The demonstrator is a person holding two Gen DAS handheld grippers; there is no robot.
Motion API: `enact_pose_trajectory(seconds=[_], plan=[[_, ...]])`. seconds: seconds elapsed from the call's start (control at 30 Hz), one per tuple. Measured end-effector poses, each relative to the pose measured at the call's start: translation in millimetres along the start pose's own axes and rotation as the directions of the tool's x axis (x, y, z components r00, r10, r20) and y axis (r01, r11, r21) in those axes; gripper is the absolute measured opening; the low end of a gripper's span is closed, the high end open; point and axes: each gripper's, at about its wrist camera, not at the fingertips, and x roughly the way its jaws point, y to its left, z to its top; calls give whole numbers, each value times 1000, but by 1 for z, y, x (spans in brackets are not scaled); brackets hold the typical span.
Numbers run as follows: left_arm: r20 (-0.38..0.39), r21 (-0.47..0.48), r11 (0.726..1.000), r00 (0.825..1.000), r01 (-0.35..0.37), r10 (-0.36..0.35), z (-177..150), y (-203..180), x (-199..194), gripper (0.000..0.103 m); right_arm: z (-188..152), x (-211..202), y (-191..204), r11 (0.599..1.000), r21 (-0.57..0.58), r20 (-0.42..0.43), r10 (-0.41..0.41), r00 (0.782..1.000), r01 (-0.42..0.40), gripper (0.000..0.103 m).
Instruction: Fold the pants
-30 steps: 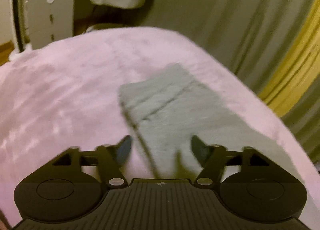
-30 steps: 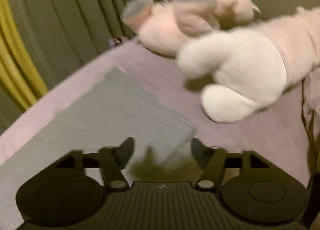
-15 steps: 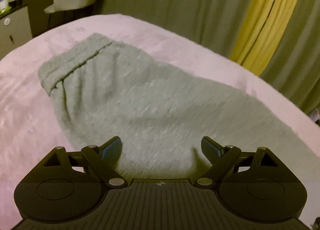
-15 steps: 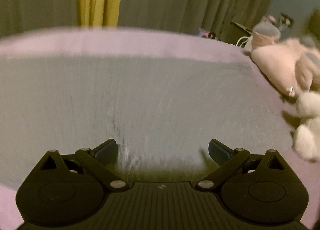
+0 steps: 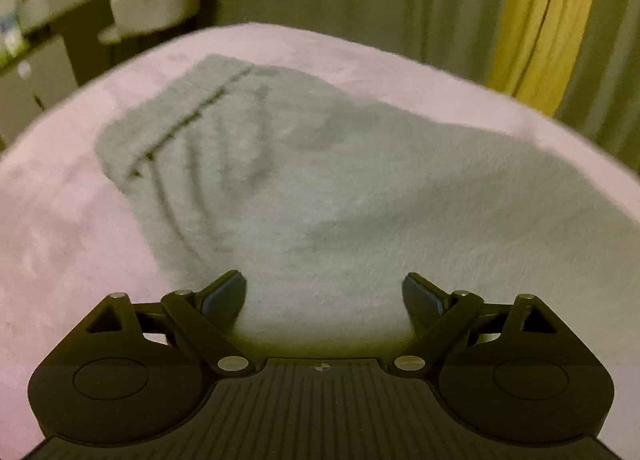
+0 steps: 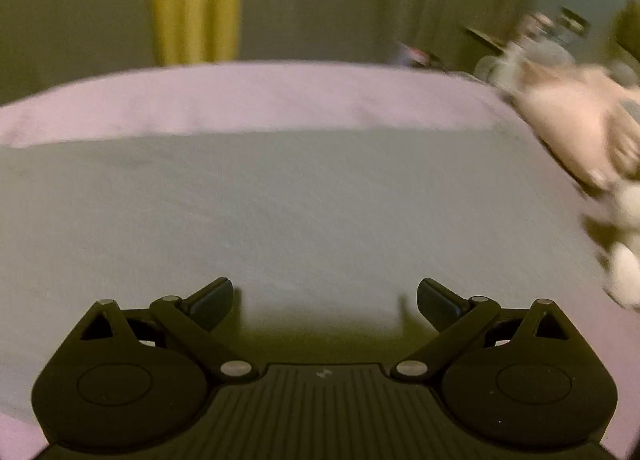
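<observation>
Waistband in left view only

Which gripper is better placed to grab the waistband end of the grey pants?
Left, probably: the left gripper is open over the pants with the waistband in view; the right view shows only flat leg fabric.

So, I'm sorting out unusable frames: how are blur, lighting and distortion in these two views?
Left wrist view: dim yellowish light, the pants fairly sharp, the chair soft, the bed edge bowed by the fisheye. Right wrist view: the plush toys smeared, the curtain blurred, a dark shadow beneath the open claw.
</observation>
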Motion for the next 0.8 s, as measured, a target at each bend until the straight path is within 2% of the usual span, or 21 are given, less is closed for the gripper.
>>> enact_pose_trajectory(seconds=[0.03, 0.07, 0.13, 0.2, 0.33, 0.47, 0.53, 0.6, 0.67, 0.8], plan=[[-6, 9, 1000, 1000, -28, 28, -1, 3, 3, 94, 1, 2, 9, 999, -27, 2, 28, 1000, -28, 99], [-21, -11, 1000, 1000, -19, 19, -1, 8, 6, 95, 3, 6, 20, 996, -64, -12, 53, 999, -53, 99], [-16, -65, 998, 1000, 0, -1, -2, 19, 4, 95, 1, 22, 41, 985, -158, -92, 58, 994, -72, 99], [-18, -46, 998, 999, -42, 41, -1, 19, 2, 95, 0, 32, 49, 978, -207, -121, -6, 993, -20, 99], [-37, 8, 996, 996, -84, 84, -2, 14, 4, 96, 21, 32, 42, 982, -162, -67, -112, 991, 99, 99], [-40, 44, 988, 988, -146, 148, 0, 12, 6, 100, 44, 28, 29, 991, -127, 5, -32, 999, 32, 99], [-36, 32, 984, 983, -178, 179, -1, 17, 6, 100, 54, 27, 38, 989, -150, 44, 4, 999, 3, 99], [-31, 13, 978, 977, -210, 210, -2, 23, 7, 102, 67, 29, 53, 984, -172, 78, 64, 995, -50, 99], [-46, -17, 979, 978, -203, 202, -3, 30, 6, 102, 80, 30, 75, 977, -195, 90, 109, 990, -90, 99], [-60, -40, 980, 980, -194, 192, -6, 36, 8, 103, 112, 42, 124, 958, -264, 169, 159, 973, -111, 99]])
